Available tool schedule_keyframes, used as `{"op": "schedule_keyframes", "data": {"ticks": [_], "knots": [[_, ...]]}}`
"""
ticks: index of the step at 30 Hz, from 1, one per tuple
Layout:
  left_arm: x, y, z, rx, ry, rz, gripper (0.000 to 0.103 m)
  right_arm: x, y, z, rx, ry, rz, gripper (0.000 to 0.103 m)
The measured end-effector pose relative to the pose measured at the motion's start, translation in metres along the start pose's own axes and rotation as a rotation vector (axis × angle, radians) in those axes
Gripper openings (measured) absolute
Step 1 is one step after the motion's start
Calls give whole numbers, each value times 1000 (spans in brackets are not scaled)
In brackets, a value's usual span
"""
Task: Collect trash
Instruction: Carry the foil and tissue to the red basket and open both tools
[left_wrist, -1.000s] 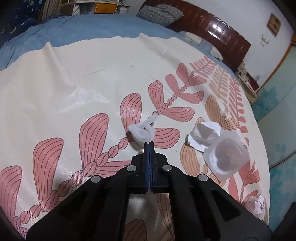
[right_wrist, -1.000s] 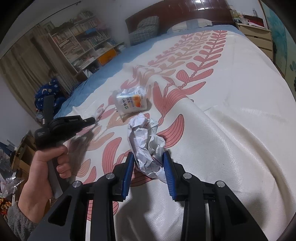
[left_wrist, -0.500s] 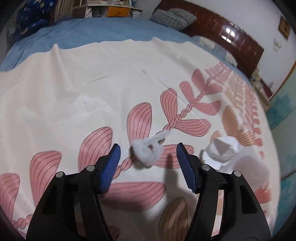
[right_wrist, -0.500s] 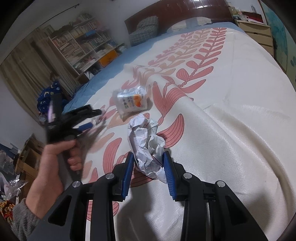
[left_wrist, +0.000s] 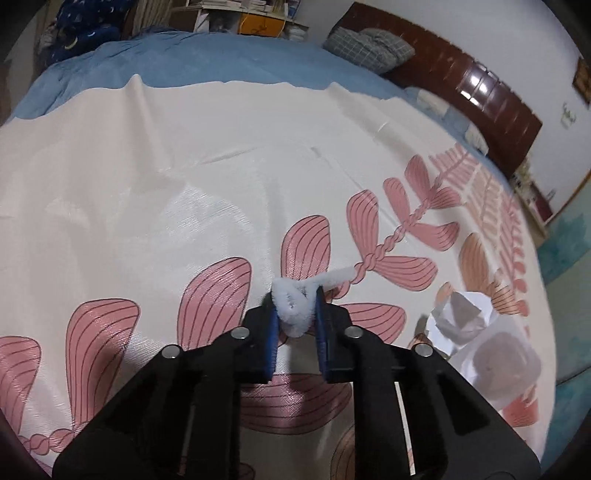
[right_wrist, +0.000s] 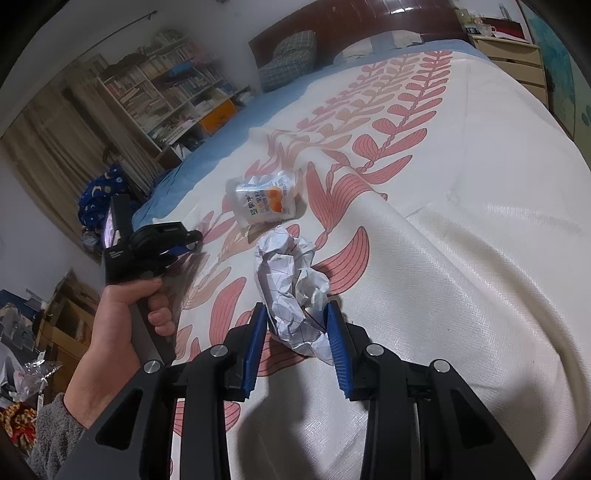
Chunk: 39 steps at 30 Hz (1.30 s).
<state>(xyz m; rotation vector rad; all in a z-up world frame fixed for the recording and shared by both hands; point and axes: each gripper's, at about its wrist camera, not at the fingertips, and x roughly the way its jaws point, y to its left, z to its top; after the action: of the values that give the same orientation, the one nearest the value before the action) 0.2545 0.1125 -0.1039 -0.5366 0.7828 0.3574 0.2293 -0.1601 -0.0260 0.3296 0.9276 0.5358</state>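
Observation:
My left gripper (left_wrist: 295, 314) is shut on a fuzzy white pipe cleaner (left_wrist: 299, 301), held just above the cream cloth with pink leaf prints (left_wrist: 184, 203). It also shows in the right wrist view (right_wrist: 184, 240), held by a hand. My right gripper (right_wrist: 297, 321) is shut on a crumpled ball of lined paper (right_wrist: 291, 288) resting on the cloth. A clear plastic cup with an orange label (right_wrist: 264, 201) lies on its side beyond the ball; it shows blurred in the left wrist view (left_wrist: 502, 365), beside another crumpled paper (left_wrist: 458, 317).
The cloth covers a bed with a blue sheet (left_wrist: 203, 55), a checked pillow (left_wrist: 369, 46) and a dark wooden headboard (left_wrist: 498, 99). A bookshelf (right_wrist: 166, 96) stands past the bed's far side. A wooden nightstand (right_wrist: 513, 62) stands at the right.
My left gripper opened from shut, moved over the pipe cleaner, and has closed on it. My right gripper has stayed shut on the paper ball.

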Motion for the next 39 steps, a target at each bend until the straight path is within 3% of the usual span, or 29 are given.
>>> {"op": "schedule_keyframes", "data": {"ticks": [5,9,13,18,24,28,32,35,39], "knots": [[-29,-10,-6,23,-71,-86,13,0,0,0,1,-6,3,34],[-71,-16,-24,44,-88,-122,13,-8,-1,0,3,-33,4,34],[-119,-17,-51,57,-76,-184,13,-42,6,-5,-40,-72,-6,33],[-191,-28,-99,132,-96,-239,13,-140,4,-24,-30,-143,20,33],[-268,-52,-160,180,-117,-320,13,-290,3,-61,-202,-269,-62,33],[-311,-100,-201,258,-124,-398,13,-374,-30,-92,-204,-302,-144,34],[-344,-178,-258,388,-88,-513,13,-442,-85,-129,-152,-299,-274,34],[-357,-241,-308,501,-20,-610,13,-480,-142,-169,-87,-256,-405,34],[-358,-314,-388,684,118,-697,13,-506,-208,-225,46,-174,-507,34]]}}
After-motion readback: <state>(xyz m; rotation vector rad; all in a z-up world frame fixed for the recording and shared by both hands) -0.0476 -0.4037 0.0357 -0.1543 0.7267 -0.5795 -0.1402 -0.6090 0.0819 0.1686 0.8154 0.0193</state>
